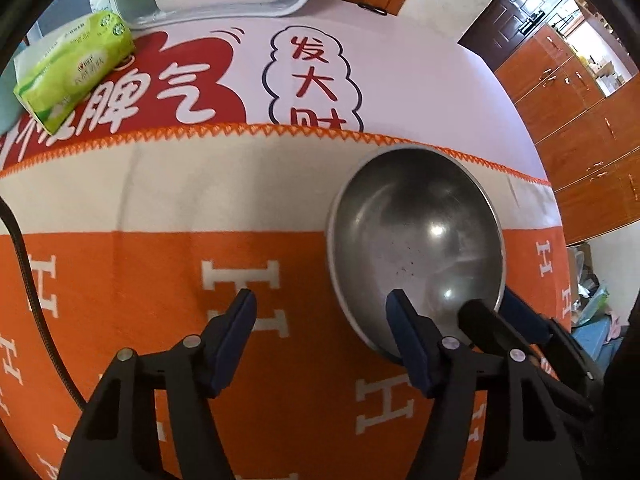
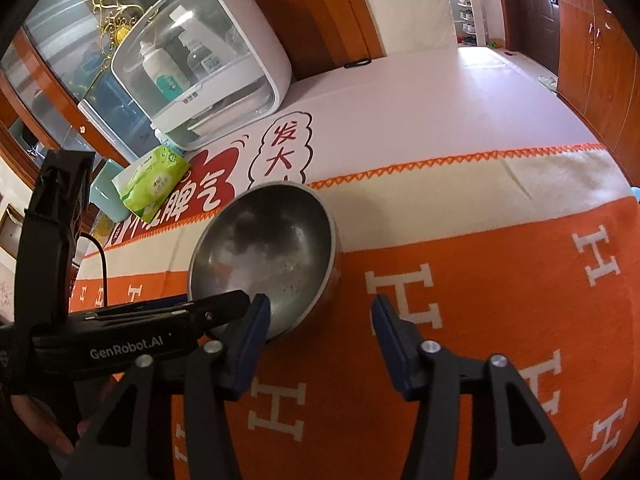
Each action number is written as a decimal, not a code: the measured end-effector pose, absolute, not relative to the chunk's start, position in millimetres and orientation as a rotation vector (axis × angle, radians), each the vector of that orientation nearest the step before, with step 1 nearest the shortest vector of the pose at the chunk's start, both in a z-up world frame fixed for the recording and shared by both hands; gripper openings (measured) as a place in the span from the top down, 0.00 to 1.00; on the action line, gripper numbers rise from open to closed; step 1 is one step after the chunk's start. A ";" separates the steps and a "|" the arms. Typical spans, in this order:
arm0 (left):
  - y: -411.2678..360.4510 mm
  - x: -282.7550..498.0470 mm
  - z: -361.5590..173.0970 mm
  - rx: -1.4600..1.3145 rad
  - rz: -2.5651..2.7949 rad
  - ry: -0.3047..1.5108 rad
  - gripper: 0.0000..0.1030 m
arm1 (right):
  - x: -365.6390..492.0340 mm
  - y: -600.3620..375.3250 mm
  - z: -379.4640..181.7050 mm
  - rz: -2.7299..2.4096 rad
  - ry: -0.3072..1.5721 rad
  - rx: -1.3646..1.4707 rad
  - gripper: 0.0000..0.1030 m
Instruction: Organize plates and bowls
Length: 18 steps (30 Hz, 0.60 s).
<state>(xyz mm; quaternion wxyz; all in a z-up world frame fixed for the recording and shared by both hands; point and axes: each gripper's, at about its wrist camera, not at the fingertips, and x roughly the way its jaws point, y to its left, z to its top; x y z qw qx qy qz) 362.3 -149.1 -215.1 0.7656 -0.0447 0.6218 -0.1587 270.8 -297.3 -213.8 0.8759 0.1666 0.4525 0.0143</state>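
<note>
Your left claw (image 1: 320, 312) is spread wide and holds nothing. Its right finger (image 1: 404, 320) overlaps the near rim of the steel bowl (image 1: 416, 240), while its left finger hangs over bare blanket. Contact between that finger and the rim cannot be confirmed.

Your right claw (image 2: 316, 316) is likewise wide open and empty. Its left finger (image 2: 256, 320) sits at the near rim of the steel bowl (image 2: 264, 256); its right finger is over the orange blanket (image 2: 480, 280), well apart from the bowl.

The bowl rests upright on the blanket that covers the bench, straddling the border between the orange field and the cream band. No plates are visible in either view.

Judgement: both claws meet at the bowl's near rim from opposite sides, which suggests a handover or a choice of which claw takes the rim. Only one claw can pinch that section without collision.

Clearance: the bench to the right of the bowl is open. To the far left stand the green tissue pack (image 2: 152, 180) and the white cabinet (image 2: 200, 68); keep the bowl away from them. The blanket's stitched edge (image 1: 280, 132) passes just behind the bowl.
</note>
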 end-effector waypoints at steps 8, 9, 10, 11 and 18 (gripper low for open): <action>-150.6 356.3 -225.7 -0.149 -0.396 1.401 0.62 | 268.5 -292.5 -217.6 0.044 0.966 0.341 0.72; -151.3 355.7 -226.2 -0.152 -0.401 1.406 0.65 | 268.1 -291.7 -217.8 0.044 0.968 0.337 0.75; -152.4 354.5 -226.4 -0.156 -0.407 1.408 0.68 | 267.8 -291.1 -218.0 0.048 0.970 0.335 0.77; -153.2 353.7 -226.3 -0.157 -0.411 1.409 0.70 | 268.3 -290.7 -218.0 0.050 0.971 0.334 0.78; -164.5 343.5 -226.5 -0.118 -0.434 1.428 0.74 | 263.9 -285.7 -217.2 0.052 0.981 0.296 0.84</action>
